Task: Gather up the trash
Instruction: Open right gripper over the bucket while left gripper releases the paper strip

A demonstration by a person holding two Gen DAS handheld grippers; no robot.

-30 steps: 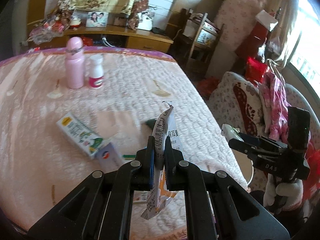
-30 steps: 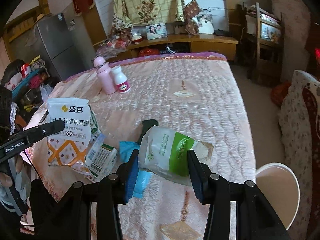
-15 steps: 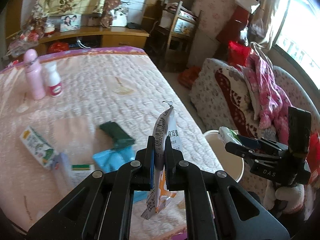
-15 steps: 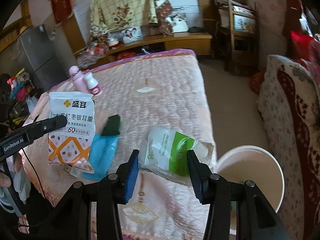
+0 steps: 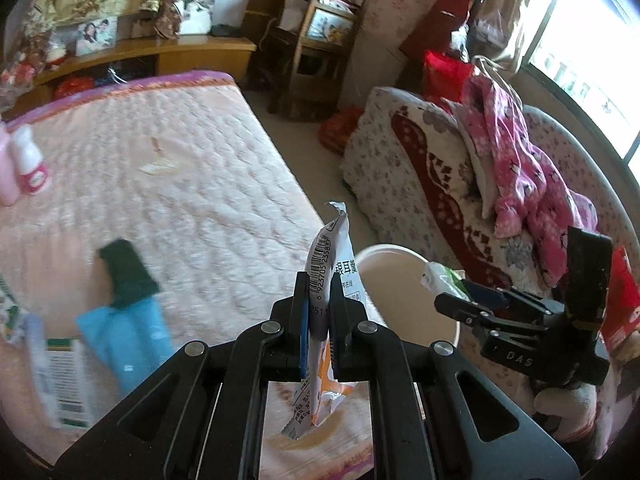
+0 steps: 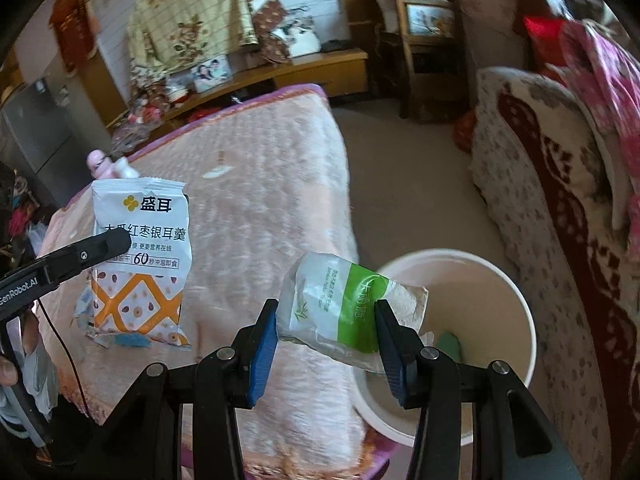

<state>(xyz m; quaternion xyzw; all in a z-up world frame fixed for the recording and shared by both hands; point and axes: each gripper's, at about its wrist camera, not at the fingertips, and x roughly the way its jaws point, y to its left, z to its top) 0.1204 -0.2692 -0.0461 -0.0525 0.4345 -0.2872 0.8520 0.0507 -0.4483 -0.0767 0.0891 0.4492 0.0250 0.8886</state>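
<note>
Your left gripper (image 5: 318, 316) pinches a flat sachet (image 5: 330, 256) edge-on at frame centre; your right gripper (image 6: 326, 332) clamps a green pouch (image 6: 344, 300) across its width. Both look light, crinkly and slippery, so hold mid-body. The bucket (image 6: 516, 300) sits lower right, unobstructed. Wrappers (image 5: 120, 324) remain lower left on the bed (image 5: 192, 184).

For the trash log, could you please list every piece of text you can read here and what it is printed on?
"盛耳" and "60": white and orange packet, in the left tongs.
"6 923705 23583", barcode digits: same packet's edge.
"GenRobot.AI": left tongs' arm.
"DAS": right tongs' body.
Green and white packet in the right tongs: print too small.
Box on the bed: blurred.
</note>
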